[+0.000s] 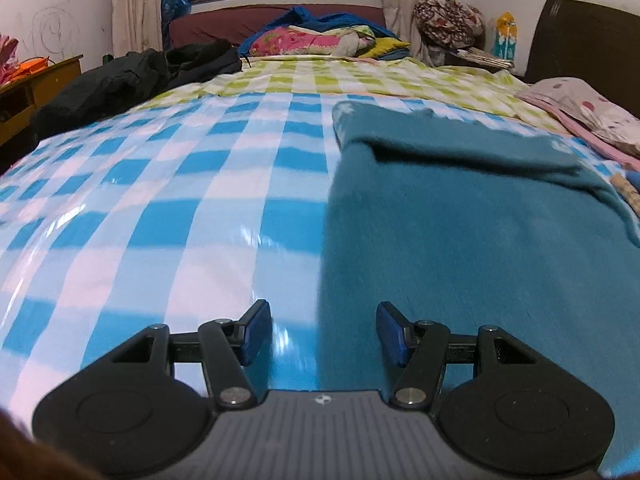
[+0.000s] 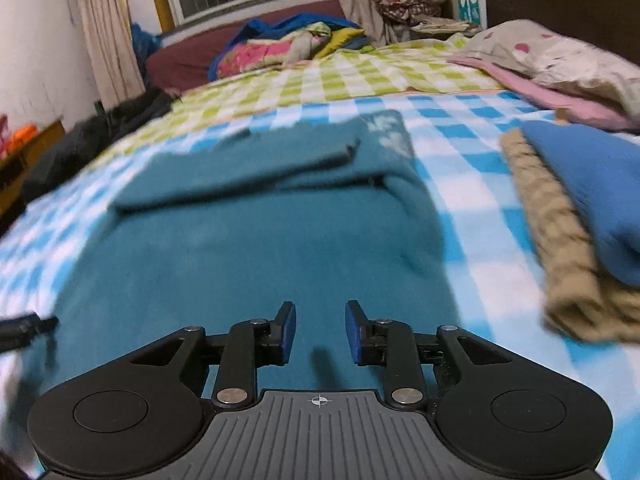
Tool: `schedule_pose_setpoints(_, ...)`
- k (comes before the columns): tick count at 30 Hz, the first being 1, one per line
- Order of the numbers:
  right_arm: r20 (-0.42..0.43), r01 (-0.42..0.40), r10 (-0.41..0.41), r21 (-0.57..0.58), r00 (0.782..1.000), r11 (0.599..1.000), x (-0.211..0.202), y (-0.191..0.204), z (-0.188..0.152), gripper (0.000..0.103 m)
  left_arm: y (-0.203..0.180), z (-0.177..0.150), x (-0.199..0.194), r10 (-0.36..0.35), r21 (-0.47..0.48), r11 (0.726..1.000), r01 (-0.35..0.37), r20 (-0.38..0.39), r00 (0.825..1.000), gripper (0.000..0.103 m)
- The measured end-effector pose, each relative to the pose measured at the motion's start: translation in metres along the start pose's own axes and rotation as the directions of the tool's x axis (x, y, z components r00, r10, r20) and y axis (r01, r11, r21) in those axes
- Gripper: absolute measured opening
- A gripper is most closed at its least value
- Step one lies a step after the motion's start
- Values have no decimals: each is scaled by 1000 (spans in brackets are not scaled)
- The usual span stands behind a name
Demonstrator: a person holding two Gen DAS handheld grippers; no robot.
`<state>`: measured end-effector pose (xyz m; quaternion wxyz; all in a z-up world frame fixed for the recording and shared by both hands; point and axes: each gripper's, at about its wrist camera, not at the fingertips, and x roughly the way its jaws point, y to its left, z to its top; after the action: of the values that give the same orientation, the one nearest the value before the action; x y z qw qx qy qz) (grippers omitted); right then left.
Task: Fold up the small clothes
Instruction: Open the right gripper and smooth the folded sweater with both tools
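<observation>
A teal garment [image 1: 460, 216] lies flat on the blue-and-white checked bed cover [image 1: 160, 200], with a sleeve folded across its far part. In the right wrist view the teal garment [image 2: 256, 240] fills the middle, sleeves folded across its top. My left gripper [image 1: 323, 330] is open and empty, low over the garment's left edge, its right pad over the teal cloth and its left pad over the cover. My right gripper [image 2: 321, 330] is open and empty, just above the garment's near part. The tip of the left gripper [image 2: 24, 330] shows at the far left.
A folded stack of a blue garment [image 2: 592, 192] on a tan knitted one [image 2: 568, 264] lies right of the teal garment. Pillows [image 2: 560, 56] and a pink cloth lie at the right. Dark clothes [image 1: 132, 76] lie at the left edge, and bedding [image 1: 316, 38] is piled at the far end.
</observation>
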<state>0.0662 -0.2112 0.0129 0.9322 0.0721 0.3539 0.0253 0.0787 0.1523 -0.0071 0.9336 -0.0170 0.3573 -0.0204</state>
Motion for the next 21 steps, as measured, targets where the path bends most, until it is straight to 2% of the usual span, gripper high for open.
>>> schedule_pose_setpoints(6,-15,74,-73,31,997,997,-38,-10,-37,36,-11,-27,-24,-41,1,999,41,-14,999,64)
schedule_pose_setpoints(10,-34,129,-128,41,991,991,-48,-21,-55,37,-15,-34,-33,-55,-4,998,55,-16,998,64)
schedule_pose_setpoints(14,-66,135,-130,71,989,988,-46,-29,-65,38,-14,-37,-36,-67,-27,997,66,-26,997,64)
schedule_pose_setpoints(21,-96,77,-65,124,993,989,-44,-36,-71,40,-18,-39,-37,-79,-34,996,78,-46,996,63)
